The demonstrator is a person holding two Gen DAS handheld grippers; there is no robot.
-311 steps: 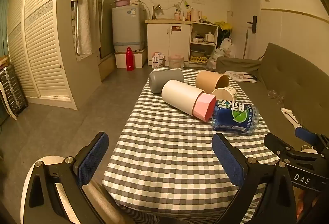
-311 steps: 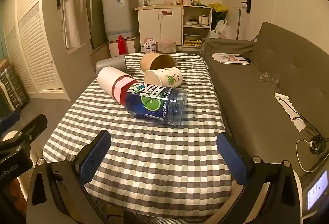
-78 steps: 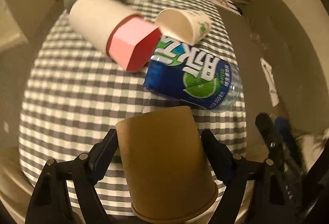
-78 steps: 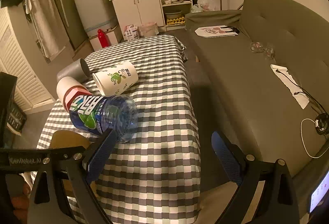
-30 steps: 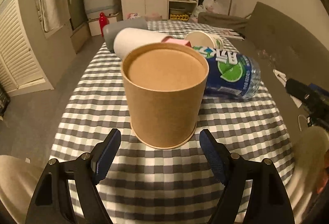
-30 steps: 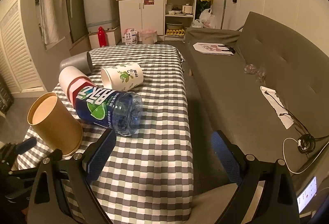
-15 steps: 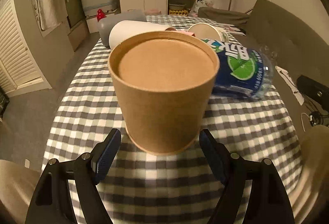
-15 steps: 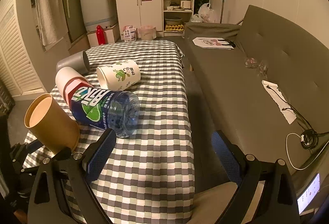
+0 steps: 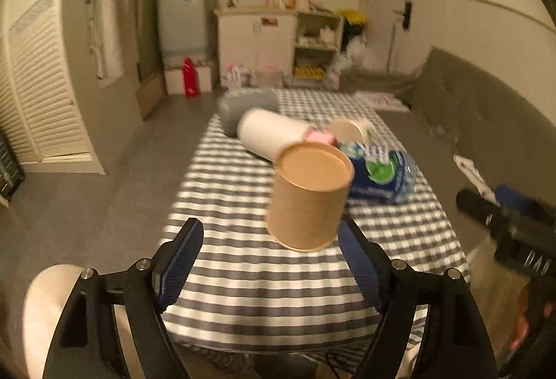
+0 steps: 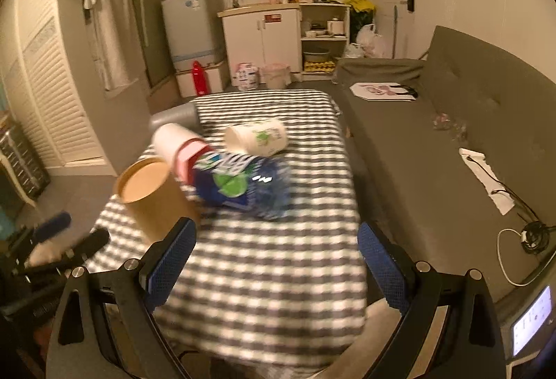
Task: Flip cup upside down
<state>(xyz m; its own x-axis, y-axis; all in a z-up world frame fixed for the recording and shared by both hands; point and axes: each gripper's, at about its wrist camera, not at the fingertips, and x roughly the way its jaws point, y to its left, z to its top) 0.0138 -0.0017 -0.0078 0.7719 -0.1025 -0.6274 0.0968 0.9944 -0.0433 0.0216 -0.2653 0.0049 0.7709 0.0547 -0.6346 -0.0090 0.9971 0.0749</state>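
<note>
While the brown paper cup (image 9: 307,201) stands mouth-down on the checkered tablecloth (image 9: 264,274) near the table's front edge, nothing grips it. Both jaws of the left gripper (image 9: 269,266) are spread wide, short of the cup. Just behind lie a blue plastic bottle (image 9: 380,175) and a white-and-pink cup (image 9: 274,134). The right gripper (image 10: 274,262) hangs open over the cloth.

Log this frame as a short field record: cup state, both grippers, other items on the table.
cup: brown paper cup stands upside down on the checked tablecloth, base up, rim on the cloth
left gripper: open, empty, short of the cup
right gripper: open, empty
other items: blue-label bottle, white printed cup, white and pink tumbler, grey cup, all lying on their sides
</note>
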